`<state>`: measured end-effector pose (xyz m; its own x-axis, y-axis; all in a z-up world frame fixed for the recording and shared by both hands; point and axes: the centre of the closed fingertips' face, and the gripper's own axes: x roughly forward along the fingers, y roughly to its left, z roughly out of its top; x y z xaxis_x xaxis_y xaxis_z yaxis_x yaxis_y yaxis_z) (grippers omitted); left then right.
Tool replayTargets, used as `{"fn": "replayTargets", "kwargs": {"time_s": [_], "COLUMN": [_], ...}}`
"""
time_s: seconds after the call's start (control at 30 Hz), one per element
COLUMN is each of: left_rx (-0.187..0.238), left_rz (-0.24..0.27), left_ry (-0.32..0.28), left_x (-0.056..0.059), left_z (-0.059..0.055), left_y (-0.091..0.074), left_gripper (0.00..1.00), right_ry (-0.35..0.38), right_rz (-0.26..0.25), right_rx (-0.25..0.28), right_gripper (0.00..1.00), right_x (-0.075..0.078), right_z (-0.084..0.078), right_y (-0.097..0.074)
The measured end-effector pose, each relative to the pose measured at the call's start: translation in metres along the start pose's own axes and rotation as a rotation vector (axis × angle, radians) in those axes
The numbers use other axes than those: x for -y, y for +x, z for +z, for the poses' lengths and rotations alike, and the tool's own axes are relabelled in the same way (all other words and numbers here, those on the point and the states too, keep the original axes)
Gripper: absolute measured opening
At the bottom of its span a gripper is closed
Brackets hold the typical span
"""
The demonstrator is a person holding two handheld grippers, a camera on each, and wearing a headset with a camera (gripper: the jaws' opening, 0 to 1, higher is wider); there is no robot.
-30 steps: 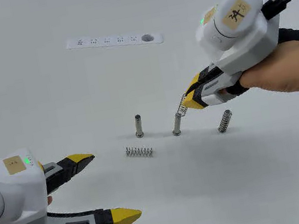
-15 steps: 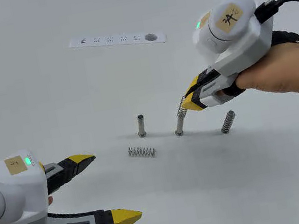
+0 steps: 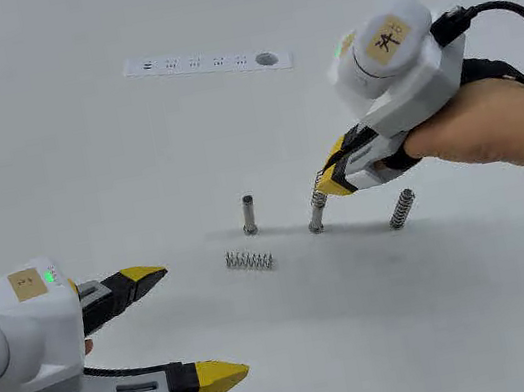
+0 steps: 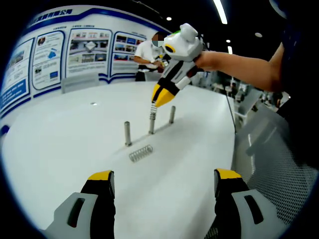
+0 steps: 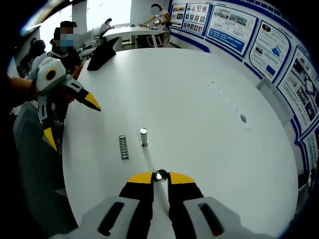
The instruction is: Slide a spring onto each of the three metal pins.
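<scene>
Spring (image 4: pixel 153 111) lower on middle pin (image 3: pixel 316 221) | right hand-held gripper (image 3: pixel 326 185) clamps it; left hand-held gripper (image 3: pixel 201 320) apart | sideways push could topple pin

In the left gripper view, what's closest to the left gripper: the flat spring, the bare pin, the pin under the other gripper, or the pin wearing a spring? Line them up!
1. Flat spring, just ahead on the table.
2. Bare pin, behind it, leftward.
3. Middle pin, under the right gripper.
4. Pin wearing a spring, farthest back, rightward.
</scene>
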<state>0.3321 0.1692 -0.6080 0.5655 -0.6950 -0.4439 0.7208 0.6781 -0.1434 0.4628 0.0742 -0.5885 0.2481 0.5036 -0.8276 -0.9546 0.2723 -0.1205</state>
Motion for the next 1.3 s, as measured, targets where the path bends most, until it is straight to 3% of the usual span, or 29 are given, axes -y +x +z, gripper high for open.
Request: {"fn": "replayTargets", "kwargs": {"time_s": [0.63, 1.3], "left_rx": [-0.001, -0.004], "left_rz": [0.004, 0.006], "left_ry": [-0.002, 0.002], "left_x": [-0.001, 0.0], "left_z": [-0.001, 0.0], "left_y": [-0.002, -0.003], "left_gripper": [0.83, 0.83], "right_ry": [0.041, 0.03], "right_rz": [0.009, 0.0], "right_rx": [-0.012, -0.025], "right_gripper": [0.11, 0.12], "right_x": [-0.004, -0.008], "right_z": [-0.015, -0.021], "right_y": [0.023, 0.028]}}
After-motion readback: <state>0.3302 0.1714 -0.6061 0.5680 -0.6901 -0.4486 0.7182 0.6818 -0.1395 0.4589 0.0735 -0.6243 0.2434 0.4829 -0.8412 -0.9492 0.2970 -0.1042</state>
